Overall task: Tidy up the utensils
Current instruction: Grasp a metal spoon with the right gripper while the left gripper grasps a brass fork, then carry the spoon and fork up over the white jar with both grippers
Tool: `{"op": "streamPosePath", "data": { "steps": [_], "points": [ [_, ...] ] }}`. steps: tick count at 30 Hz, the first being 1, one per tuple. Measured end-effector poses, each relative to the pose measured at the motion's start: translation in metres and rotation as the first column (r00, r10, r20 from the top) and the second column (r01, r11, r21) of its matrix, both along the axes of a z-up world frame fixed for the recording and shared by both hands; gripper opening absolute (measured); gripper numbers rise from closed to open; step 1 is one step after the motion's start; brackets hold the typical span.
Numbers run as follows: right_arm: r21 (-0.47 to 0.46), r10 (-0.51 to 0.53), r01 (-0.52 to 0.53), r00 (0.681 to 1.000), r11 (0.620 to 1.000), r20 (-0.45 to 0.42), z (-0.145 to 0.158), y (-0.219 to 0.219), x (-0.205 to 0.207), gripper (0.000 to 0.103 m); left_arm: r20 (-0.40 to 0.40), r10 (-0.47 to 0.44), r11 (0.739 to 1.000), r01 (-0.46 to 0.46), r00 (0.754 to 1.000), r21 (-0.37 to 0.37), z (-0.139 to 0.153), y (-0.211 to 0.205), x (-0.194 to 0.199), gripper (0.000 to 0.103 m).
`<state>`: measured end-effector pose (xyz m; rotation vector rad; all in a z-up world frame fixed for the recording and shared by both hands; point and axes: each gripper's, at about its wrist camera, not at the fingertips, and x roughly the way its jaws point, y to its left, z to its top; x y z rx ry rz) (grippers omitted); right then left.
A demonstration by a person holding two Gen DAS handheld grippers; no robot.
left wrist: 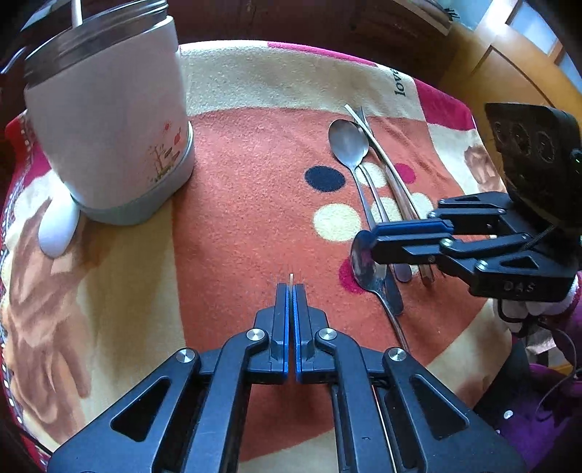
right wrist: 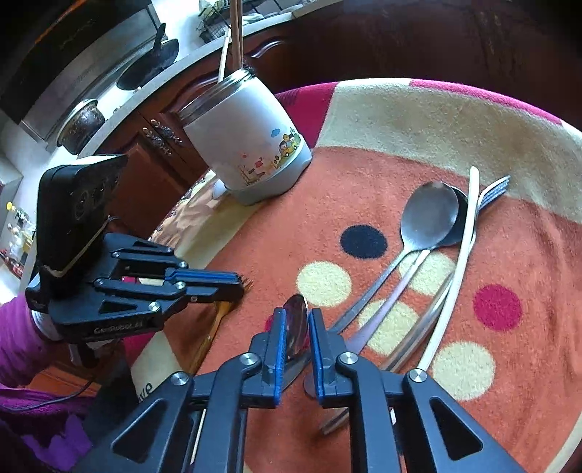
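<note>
A white canister (left wrist: 109, 123) with a metal rim stands at the far left of the blanket; it also shows in the right wrist view (right wrist: 247, 145), with chopsticks (right wrist: 236, 32) standing in it. Metal spoons (left wrist: 349, 145), a fork and a white chopstick (right wrist: 465, 233) lie in a pile at the right. My left gripper (left wrist: 291, 287) is shut on a thin wooden fork (right wrist: 218, 320), whose handle hangs below the fingers. My right gripper (right wrist: 296, 316) is shut on a metal spoon (right wrist: 296, 324), jaws on the bowl's edges, low over the pile.
The colourful blanket (left wrist: 254, 182) covers a round table. A white spoon-like object (left wrist: 58, 229) lies at the canister's left base. A kitchen counter with a stove (right wrist: 145, 65) is behind. The table's edge runs near the canister.
</note>
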<state>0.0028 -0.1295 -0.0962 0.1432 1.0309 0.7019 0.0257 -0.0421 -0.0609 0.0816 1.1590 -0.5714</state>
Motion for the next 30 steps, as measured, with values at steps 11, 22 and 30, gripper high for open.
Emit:
{"op": "streamPosePath", "data": {
  "steps": [11, 22, 30],
  "points": [
    [-0.025, 0.012, -0.010, 0.999, 1.000, 0.051, 0.007, 0.008, -0.008, 0.002, 0.007, 0.052, 0.998, -0.052, 0.999, -0.045, 0.006, 0.007, -0.006, 0.000],
    [-0.001, -0.032, 0.034, 0.971, 0.999, 0.236, 0.090, -0.004, -0.034, 0.002, 0.160, 0.125, 0.986, -0.105, 0.979, -0.127, 0.079, 0.027, -0.020, 0.000],
    [0.019, -0.060, 0.057, 0.927, 0.998, 0.371, 0.156, -0.003, -0.036, 0.002, 0.266, 0.238, 0.965, -0.197, 0.934, -0.173, 0.135, 0.061, -0.012, 0.001]
  ]
}}
